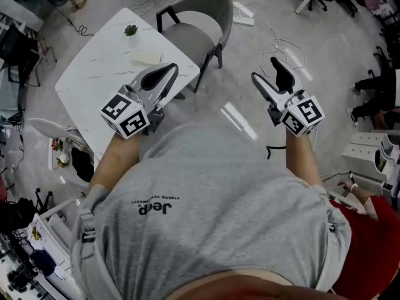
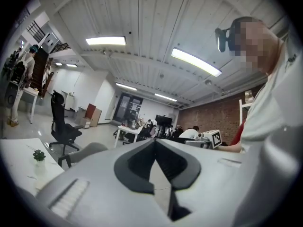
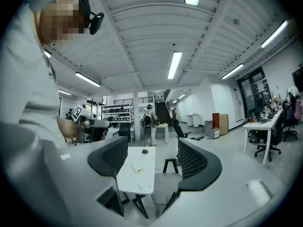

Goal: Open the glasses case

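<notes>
A white marble table [image 1: 100, 86] stands ahead on my left. On it lies a pale flat oblong item [image 1: 145, 57], which may be the glasses case; it is too small to tell. The right gripper view shows the same table [image 3: 142, 181] with that item [image 3: 137, 169] as a faint mark. My left gripper [image 1: 164, 74] is held up in the air over the table's near edge, jaws shut with nothing between them [image 2: 154, 143]. My right gripper [image 1: 265, 70] hangs over the floor, well right of the table, open and empty [image 3: 152, 157].
A small potted plant [image 1: 130, 30] sits at the table's far end. A grey chair [image 1: 199, 27] stands at the table's right side. Cables run across the floor [image 1: 281, 42]. A person in red [image 1: 369, 230] is at my right. Shelves and clutter line the left.
</notes>
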`<state>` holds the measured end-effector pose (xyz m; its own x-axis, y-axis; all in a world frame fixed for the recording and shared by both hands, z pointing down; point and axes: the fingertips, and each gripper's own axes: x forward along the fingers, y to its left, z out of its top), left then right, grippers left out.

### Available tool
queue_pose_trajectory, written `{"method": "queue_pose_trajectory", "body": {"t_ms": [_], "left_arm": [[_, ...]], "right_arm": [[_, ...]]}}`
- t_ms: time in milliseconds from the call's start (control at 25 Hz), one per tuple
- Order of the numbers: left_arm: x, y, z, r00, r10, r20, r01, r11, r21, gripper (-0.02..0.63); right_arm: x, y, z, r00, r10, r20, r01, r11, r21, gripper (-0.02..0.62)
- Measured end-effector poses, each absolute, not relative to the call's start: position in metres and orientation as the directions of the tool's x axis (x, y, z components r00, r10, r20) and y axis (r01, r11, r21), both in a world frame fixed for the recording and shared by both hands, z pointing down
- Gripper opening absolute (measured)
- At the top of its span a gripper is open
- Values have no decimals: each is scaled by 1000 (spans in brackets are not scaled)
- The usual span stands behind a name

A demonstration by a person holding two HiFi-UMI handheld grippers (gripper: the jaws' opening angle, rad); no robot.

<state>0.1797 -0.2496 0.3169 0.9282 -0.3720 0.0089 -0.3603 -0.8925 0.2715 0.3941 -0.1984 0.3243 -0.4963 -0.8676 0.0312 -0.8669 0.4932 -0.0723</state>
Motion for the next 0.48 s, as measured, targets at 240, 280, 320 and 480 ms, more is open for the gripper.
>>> {"method": "queue_pose_trajectory", "body": {"t_ms": [240, 280, 320, 480], "left_arm": [[174, -308, 332, 931, -365, 18, -355, -891, 283, 49], [173, -319, 335, 935, -354, 14, -343, -895, 284, 49], [172, -328, 340, 941, -337, 10, -326, -901, 286, 49], [169, -356, 350, 952, -307, -9, -290, -907, 306, 49]], "right_arm": [[388, -254, 335, -482, -874, 65, -876, 479, -58, 310], [386, -263, 335, -470, -880, 71, -882, 467, -57, 310], [382, -268, 335, -456, -886, 82, -890, 453, -56, 310], [375, -279, 338, -427, -892, 149, -903, 429, -15, 310]]}}
